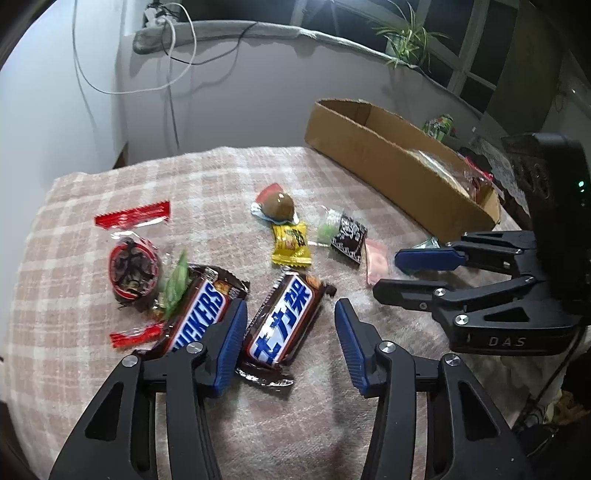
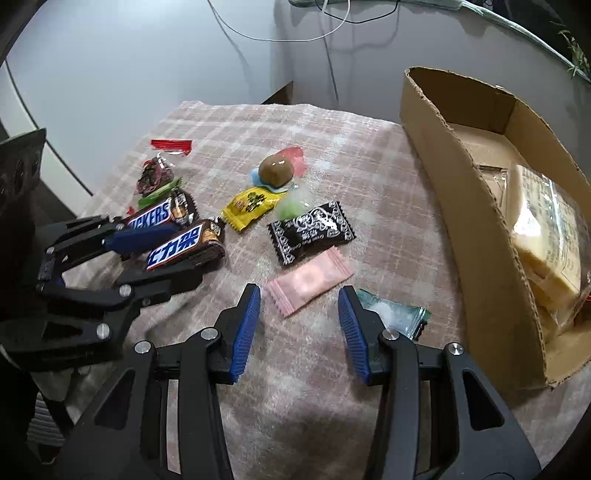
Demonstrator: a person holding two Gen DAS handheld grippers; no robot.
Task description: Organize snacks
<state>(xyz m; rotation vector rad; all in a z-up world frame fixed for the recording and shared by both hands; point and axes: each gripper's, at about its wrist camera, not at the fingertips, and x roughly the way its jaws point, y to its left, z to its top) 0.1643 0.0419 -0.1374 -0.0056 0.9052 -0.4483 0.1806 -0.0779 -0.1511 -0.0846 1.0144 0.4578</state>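
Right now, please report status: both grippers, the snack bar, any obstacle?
Left gripper open, straddling Chinese-label Snickers bar. Right gripper open, empty, near pink candy. Second Snickers bar close beside the left finger.

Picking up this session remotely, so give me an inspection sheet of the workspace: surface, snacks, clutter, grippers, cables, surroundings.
Surface: pink plaid cloth, covering the table.
Job's things: two Snickers bars, yellow candy, black candy, pink candy lie loose on the cloth; cardboard box already holds a clear packet.
Clutter: nothing seen.
Grippers: left gripper open, straddling one Snickers bar; right gripper open, near the pink candy, nothing held.
Cables: white cable hanging on the wall.
Surroundings: potted plant on the sill.
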